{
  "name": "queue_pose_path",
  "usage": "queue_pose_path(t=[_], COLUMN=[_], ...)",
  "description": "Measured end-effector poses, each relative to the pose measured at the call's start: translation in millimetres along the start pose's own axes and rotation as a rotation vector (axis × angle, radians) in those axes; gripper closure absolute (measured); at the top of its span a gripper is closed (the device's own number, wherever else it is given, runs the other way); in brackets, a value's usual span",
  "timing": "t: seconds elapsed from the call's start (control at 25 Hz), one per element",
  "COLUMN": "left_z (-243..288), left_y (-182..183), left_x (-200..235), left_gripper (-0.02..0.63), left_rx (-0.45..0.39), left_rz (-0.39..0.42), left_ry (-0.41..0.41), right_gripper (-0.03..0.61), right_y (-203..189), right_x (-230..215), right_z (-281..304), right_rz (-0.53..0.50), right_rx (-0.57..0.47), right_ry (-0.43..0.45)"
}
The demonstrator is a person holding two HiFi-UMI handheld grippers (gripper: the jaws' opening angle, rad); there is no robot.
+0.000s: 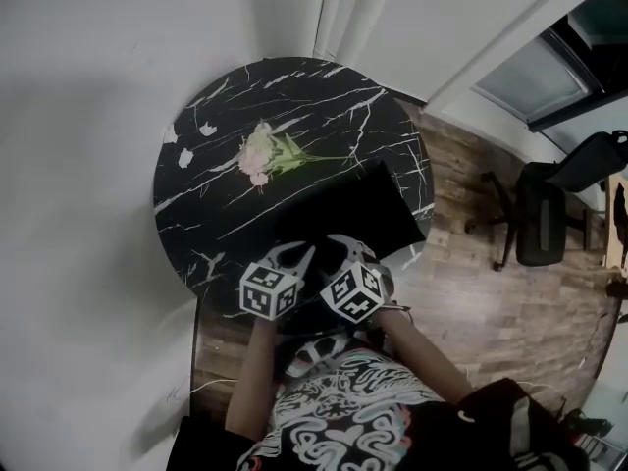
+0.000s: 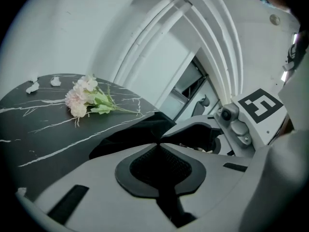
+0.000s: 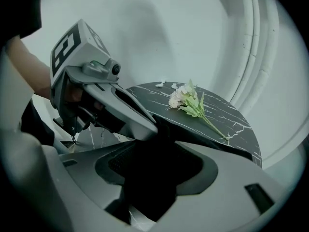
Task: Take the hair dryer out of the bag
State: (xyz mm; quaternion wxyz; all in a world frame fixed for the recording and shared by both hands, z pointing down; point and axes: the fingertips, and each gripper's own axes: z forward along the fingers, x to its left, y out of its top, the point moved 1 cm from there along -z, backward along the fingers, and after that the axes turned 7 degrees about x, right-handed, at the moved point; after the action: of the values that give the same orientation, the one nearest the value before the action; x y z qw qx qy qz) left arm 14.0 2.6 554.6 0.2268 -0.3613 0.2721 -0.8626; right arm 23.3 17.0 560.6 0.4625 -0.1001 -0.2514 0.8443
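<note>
Lying on the counter [image 1: 294,96]: a black bag [image 1: 368,209] is spread on the near right part of the round black top, which is veined with white.
Hair dryer: it is not made out in any view; only the bag's dark cloth is shown.
Left hand-held gripper [image 2: 157,143]: the jaws are pressed together, and a peak of the bag's near edge is pinched at their tips and raised above the counter.
Right hand-held gripper [image 3: 166,146]: the jaws are spread wide; dark bag cloth is seen between them but is not pressed by the pads. It is held just beside the left one, at the same near edge.
Flowers [image 1: 265,153]: a small pale pink bunch with green stems is laid beyond the bag, near the counter's middle.
White scraps [image 1: 186,157]: a few are scattered near the far left rim.
Surroundings: a black office chair [image 1: 540,219] is seen on the wooden floor [image 1: 471,292] at the right.
</note>
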Motion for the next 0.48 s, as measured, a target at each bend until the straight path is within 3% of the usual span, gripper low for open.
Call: queue_pose_path(t=[0.12, 0.24, 0.36, 0.48], left_z=[-1, -2, -3, -5], left_y=[6, 12, 14, 11], left_x=[-9, -14, -14, -15], left_gripper=[0.588, 0.588, 0.586, 0.586], left_rx=[-0.037, -0.068, -0.076, -0.049], left_rz=[0.012, 0.015, 0.03, 0.098], left_ry=[-0.052, -0.08, -0.085, -0.068], right_gripper=[0.403, 0.526, 0.548, 0.549], right_y=[2, 3, 5, 4], right_x=[-5, -8, -9, -9], right_z=[-2, -4, -6, -6], right_rz=[-0.043, -0.057, -0.059, -0.055], right_rx=[-0.011, -0.02, -0.027, -0.022], right_ry=[-0.053, -0.073, -0.062, -0.047])
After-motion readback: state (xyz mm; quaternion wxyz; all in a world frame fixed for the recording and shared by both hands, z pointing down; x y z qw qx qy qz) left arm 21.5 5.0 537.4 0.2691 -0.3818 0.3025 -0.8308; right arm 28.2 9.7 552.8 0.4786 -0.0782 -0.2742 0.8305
